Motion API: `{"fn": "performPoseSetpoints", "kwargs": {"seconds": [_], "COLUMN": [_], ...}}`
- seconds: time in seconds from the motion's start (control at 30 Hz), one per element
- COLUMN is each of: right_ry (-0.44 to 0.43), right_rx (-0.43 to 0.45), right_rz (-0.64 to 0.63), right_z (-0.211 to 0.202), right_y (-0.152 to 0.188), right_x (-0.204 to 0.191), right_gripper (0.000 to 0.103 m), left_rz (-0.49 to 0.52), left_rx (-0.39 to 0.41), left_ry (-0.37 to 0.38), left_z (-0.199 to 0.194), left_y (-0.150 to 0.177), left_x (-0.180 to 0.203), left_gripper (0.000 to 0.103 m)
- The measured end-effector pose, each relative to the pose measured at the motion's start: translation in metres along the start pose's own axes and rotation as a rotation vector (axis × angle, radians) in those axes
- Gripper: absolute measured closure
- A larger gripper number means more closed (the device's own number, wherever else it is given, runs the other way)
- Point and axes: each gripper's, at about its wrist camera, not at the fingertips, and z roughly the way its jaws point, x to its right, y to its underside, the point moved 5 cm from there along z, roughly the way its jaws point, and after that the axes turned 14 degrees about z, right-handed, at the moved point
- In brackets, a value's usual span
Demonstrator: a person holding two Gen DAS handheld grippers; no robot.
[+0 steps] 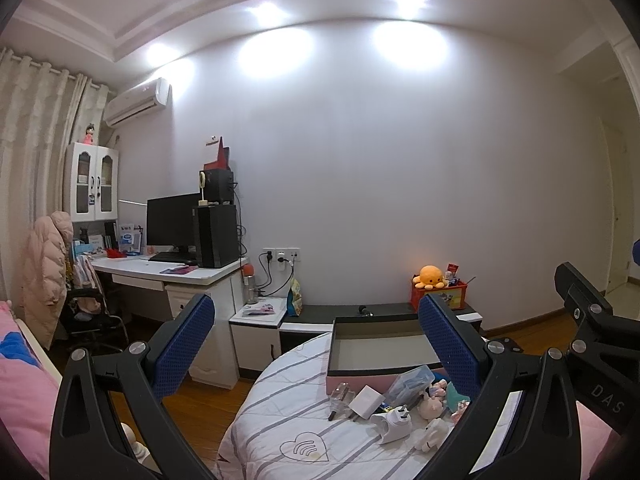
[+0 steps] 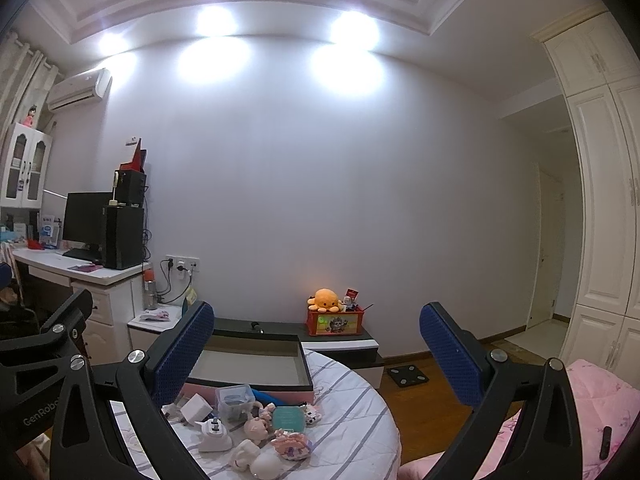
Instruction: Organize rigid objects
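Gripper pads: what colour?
Dark blue, dimpled texture, on black frames. Clearest in the right wrist view, on the right gripper pads.

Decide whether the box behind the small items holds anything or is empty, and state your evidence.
Empty, as far as shown: the box is open-topped, and its bare grey floor shows in both views. The near inner edge is hidden by its front wall.

My gripper fingers [image 1: 448,344] wear dark blue dimpled pads on black frames. Near me, the bedspread [image 1: 288,412] is white with grey stripes (one grey heart outline too). The open box [image 2: 256,364] is grey inside, pink-sided. Far right, an orange plush octopus [image 2: 326,299] tops a red bin [image 2: 335,326].
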Motion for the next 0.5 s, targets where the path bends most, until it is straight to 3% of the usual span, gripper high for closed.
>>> {"fn": "performPoseSetpoints", "kwargs": {"seconds": [0.5], "right_ry": [0.001], "right_rx": [0.000], "right_rz": [-0.002], "right_z": [-0.0002], "right_y": [-0.0001], "right_x": [-0.0001], "right_gripper": [0.000], "left_rz": [0.000], "left_rx": [0.000], "left_ry": [0.001], "left_z": [-0.0014], "left_y": [0.0006], "left_x": [0.0006], "left_gripper": [0.000]}}
